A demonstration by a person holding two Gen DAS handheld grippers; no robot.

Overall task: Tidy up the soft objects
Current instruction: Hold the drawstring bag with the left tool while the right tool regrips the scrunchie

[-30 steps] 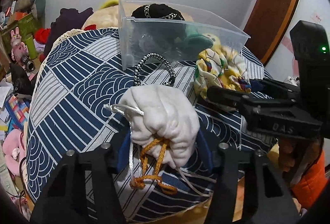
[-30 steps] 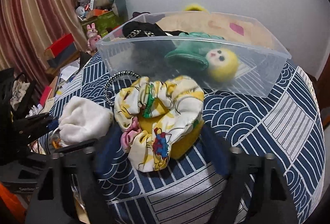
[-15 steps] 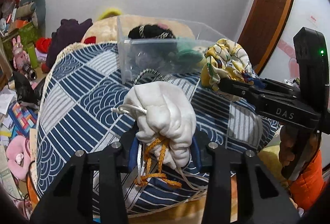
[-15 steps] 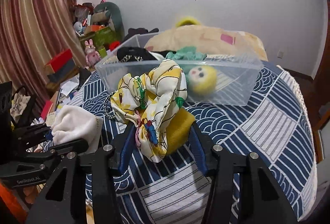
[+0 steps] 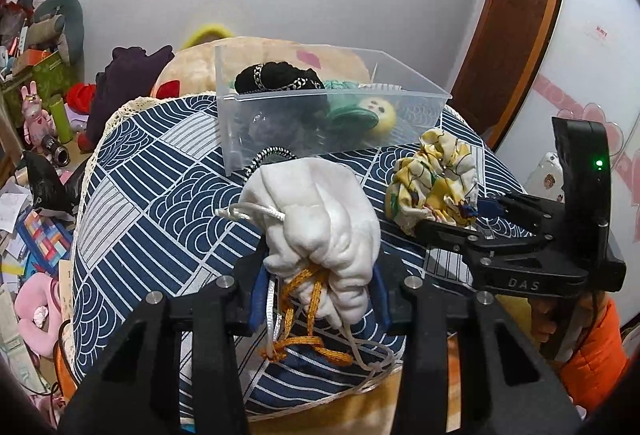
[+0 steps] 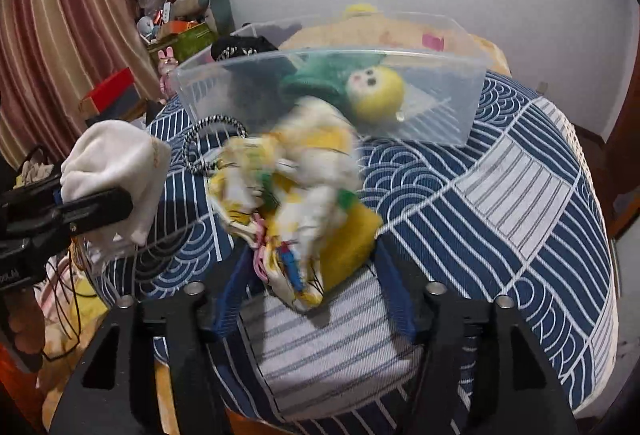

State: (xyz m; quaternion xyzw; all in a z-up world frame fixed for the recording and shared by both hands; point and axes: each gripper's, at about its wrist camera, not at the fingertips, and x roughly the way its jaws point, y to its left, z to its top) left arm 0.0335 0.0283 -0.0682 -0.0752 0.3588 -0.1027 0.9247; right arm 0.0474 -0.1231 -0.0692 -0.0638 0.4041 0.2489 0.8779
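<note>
My left gripper [image 5: 318, 299] is shut on a white drawstring pouch [image 5: 320, 219] with orange and white cords, held above the blue patterned cloth; the pouch also shows in the right wrist view [image 6: 116, 171]. My right gripper [image 6: 314, 283] is shut on a yellow floral fabric bundle [image 6: 296, 195], blurred there; the bundle also shows in the left wrist view [image 5: 434, 181]. A clear plastic bin [image 5: 332, 107] behind holds a black item [image 5: 276, 77] and a green-and-yellow plush toy [image 6: 360, 91].
A black-and-white braided ring [image 6: 214, 139] lies on the cloth in front of the bin. The blue wave-pattern cloth [image 6: 500, 195] covers a round surface. Clutter and plush toys [image 5: 36, 55] fill the room's left side. A wooden door [image 5: 508, 27] stands at right.
Both grippers closed on their items and lifted them off the cloth. The right gripper's bundle has since dropped lower, and it is moving now.
</note>
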